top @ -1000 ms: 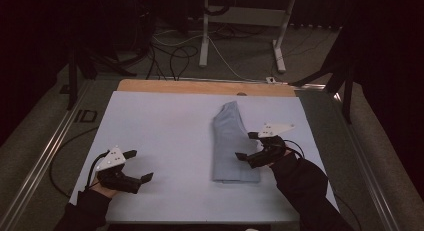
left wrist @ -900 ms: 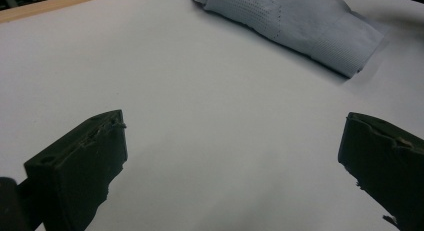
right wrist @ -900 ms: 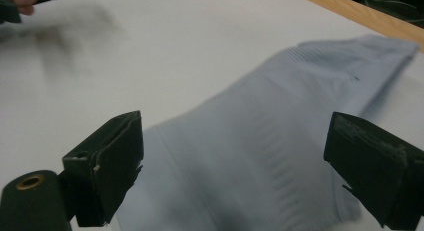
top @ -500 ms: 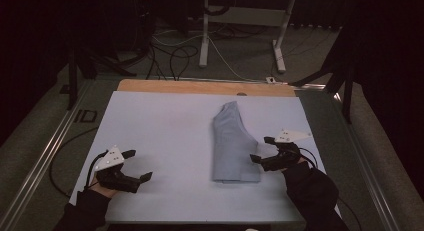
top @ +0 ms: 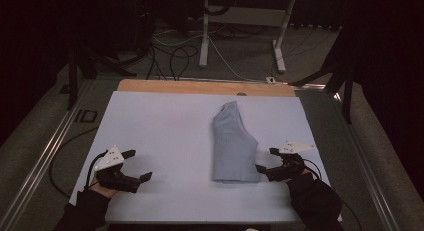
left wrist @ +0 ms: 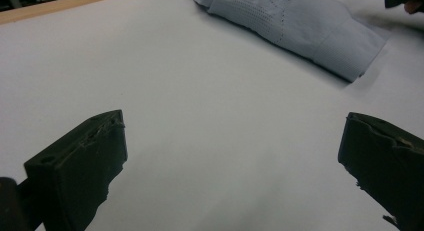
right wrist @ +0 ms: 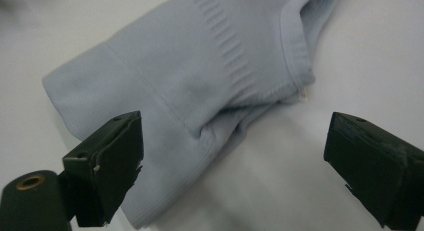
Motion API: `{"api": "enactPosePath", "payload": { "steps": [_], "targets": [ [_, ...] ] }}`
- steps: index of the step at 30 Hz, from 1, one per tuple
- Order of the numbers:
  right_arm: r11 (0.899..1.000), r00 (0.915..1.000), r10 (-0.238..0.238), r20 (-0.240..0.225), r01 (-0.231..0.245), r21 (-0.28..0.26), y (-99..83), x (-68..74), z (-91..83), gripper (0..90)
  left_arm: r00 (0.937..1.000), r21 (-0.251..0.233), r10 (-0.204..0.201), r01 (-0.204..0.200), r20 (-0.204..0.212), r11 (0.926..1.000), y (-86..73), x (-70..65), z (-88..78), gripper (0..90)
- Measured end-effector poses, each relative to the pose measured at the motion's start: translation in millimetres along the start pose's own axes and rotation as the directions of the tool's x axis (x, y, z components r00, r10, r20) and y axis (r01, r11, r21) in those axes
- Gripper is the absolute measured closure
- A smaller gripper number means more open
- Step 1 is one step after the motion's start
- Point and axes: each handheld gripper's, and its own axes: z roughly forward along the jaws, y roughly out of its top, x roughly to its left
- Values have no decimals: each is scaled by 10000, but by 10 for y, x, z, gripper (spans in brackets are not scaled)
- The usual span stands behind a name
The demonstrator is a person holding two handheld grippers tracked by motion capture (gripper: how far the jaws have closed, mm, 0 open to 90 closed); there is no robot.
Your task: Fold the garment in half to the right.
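A folded pale blue knit garment lies on the white table cover, right of centre. My right gripper rests just right of the garment's near corner, jaws wide open and empty. In the right gripper view the garment spreads out in front of the open gripper, close to its left jaw. My left gripper sits at the near left of the cover, open and empty. In the left gripper view the garment lies far off at the top, beyond the open gripper.
A bare wooden strip runs along the table's far edge. Metal rails flank the table. Cables and a white stand's legs are on the floor beyond. The white cover between the garment and the left gripper is bare.
My right gripper has drawn back to the right, off the garment's edge, and now rests beside it. The left gripper has stayed in place. The garment has not shifted.
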Motion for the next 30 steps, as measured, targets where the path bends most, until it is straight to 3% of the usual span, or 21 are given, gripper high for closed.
{"api": "enactPosePath", "payload": {
  "steps": [13, 19, 30],
  "targets": [
    [9997, 9976, 216, 657, -209, -101, -229, 90, -105, 93, 9992, 284, 396, -394, -54, 9988, -8, -48, 34, 5],
    [9994, 9952, 195, 961, -167, -304, -266, 109, -131, 93, 9994, 254, 357, -358, 28, 9990, -6, -56, 53, 5],
    [9997, 9959, 132, 896, -114, -201, -273, 99, -49, 93, 9988, 431, 492, -492, 3, 9979, -20, -71, 89, 5]
  ]
}}
